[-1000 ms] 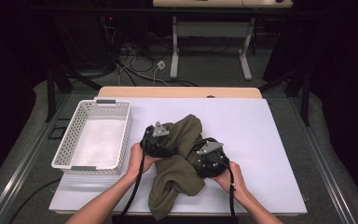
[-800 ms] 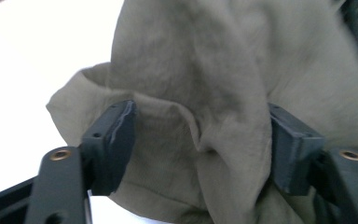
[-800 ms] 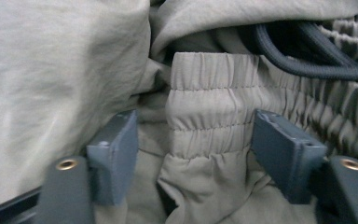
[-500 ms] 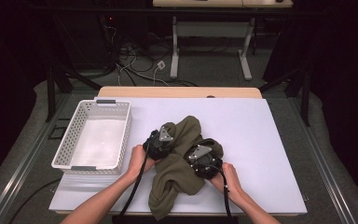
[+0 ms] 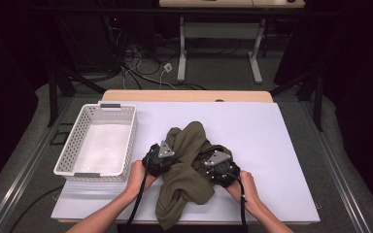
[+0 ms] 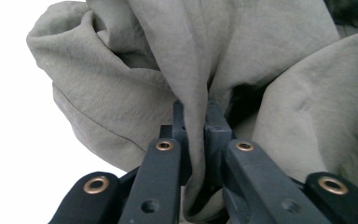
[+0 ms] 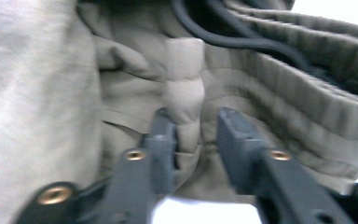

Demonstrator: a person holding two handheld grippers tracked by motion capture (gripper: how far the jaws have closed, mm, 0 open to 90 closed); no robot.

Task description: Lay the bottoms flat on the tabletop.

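Olive-green garment (image 5: 184,179) sits crumpled in a heap on the white table (image 5: 281,160), just to the right of the white perforated basket (image 5: 99,141), with one loose end trailing toward the table's near edge. Now the left gripper (image 5: 167,158) is in at the garment's left flank, between the heap and the basket, the person's hand wrapped around it, and in the left gripper view its jaws have just pinched down on a fold of the cloth (image 6: 196,126), a thin ridge of fabric squeezed tight between the pads. Over on the garment's right side, the right gripper (image 5: 212,165) is buried against the cloth. In the right gripper view, which is a bit blurred, its jaws stand narrowly apart around a puffy vertical fold (image 7: 184,93) beside a ribbed band with a dark cord (image 7: 242,39); they have just been easing open, the fold still between them, and no firm pinch is visible.
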